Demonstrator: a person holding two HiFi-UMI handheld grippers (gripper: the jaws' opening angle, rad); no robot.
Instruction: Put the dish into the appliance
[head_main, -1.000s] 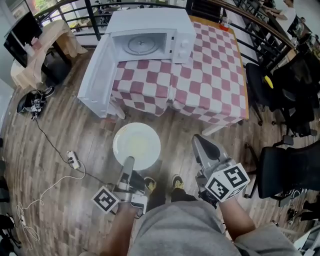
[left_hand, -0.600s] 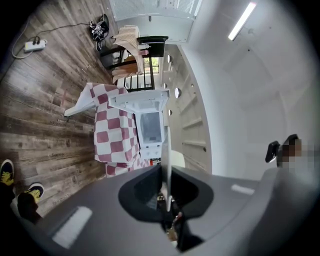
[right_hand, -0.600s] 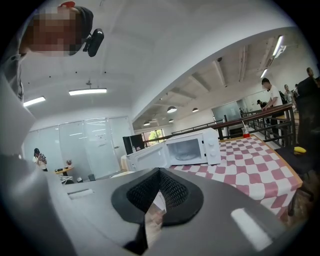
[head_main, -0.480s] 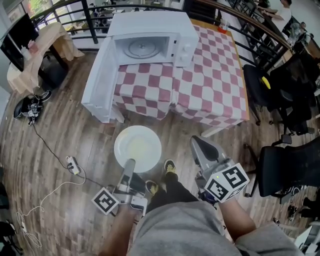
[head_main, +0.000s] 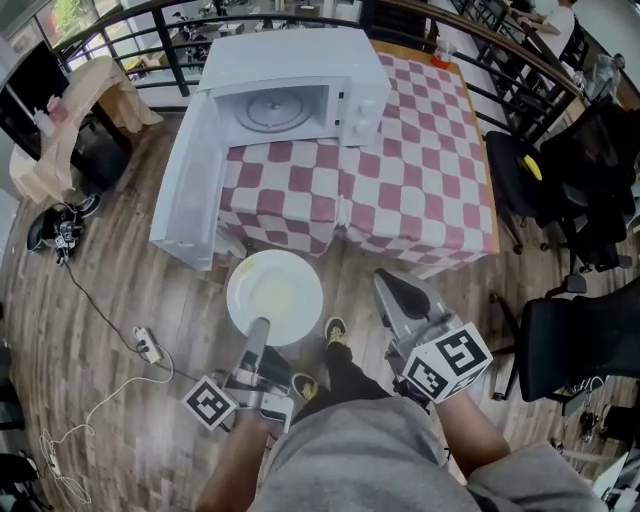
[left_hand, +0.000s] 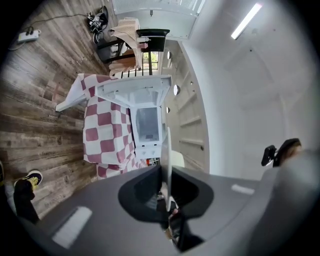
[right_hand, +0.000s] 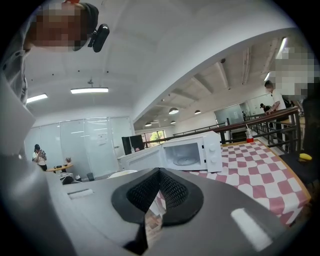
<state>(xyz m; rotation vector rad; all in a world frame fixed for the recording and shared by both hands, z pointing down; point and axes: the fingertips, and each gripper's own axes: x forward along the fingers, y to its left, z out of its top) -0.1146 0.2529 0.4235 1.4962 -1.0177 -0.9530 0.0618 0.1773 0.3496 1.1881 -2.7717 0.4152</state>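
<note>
Only the head view gives the full layout. Well left of the microwave and nearer the person, a white power strip lies on the plank floor. The microwave's door hangs wide open on its left side, and its glass turntable is bare. The white plate is out in front of the microwave, well short of the cavity, face up over the floor. The left gripper holds it by the near rim.

The left gripper view shows what the head view cannot. There the plate appears edge-on as a thin white blade between the two pads, and the left gripper has its jaws clamped tight on that rim. The microwave stands straight beyond the plate's edge.

Further right in the head view, the right gripper points toward the microwave's side of the checked cloth, apart from the plate. A black office chair sits far right of the microwave.

The right gripper view alone looks level into the microwave, so the cavity shows from the front. The plate shows only as a pale sliver left of it. The right gripper has its ribbed pads pressed together with nothing between them.
</note>
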